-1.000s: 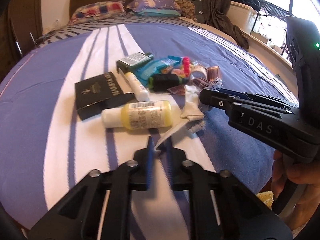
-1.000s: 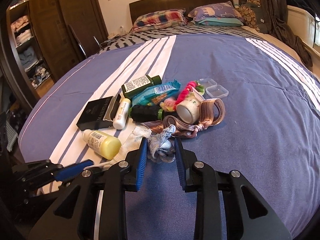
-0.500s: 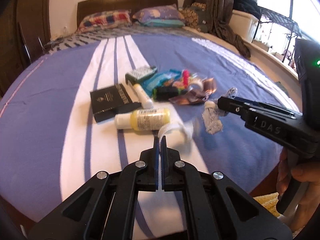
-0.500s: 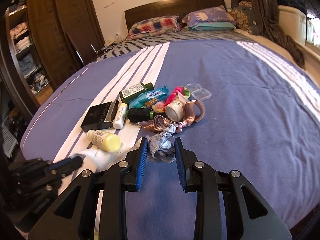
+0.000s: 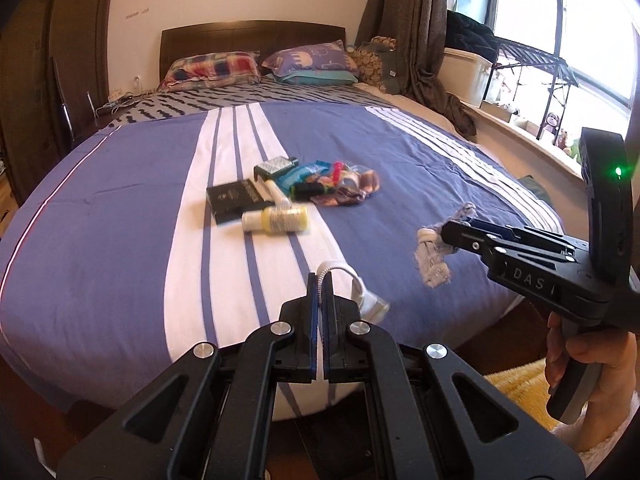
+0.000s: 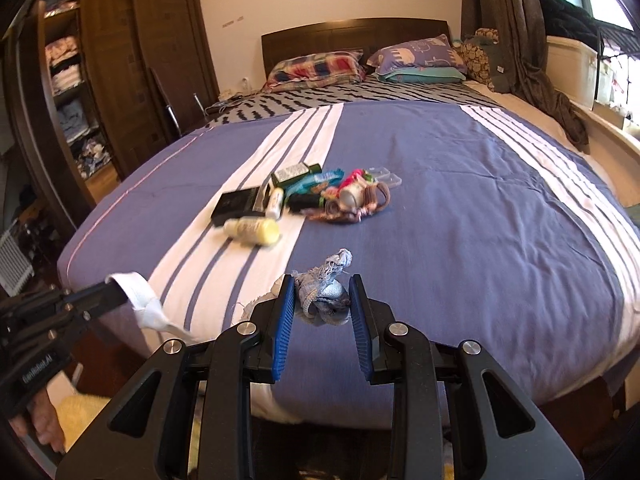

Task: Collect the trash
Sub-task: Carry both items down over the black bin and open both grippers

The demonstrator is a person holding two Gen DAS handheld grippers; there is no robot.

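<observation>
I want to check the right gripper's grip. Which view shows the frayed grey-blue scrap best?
The right wrist view: the frayed grey-blue scrap sits bunched between the right gripper pads, close up. The left wrist view shows it side-on, dangling from the gripper's tip and blurred.

The labels on the yellow bottle (image 5: 280, 219) and the black box (image 5: 232, 200) are too blurred to read, the bed (image 6: 480, 220) hides the floor beyond its near edge, and the hand (image 5: 588, 364) is cut off by the picture's edge.
</observation>
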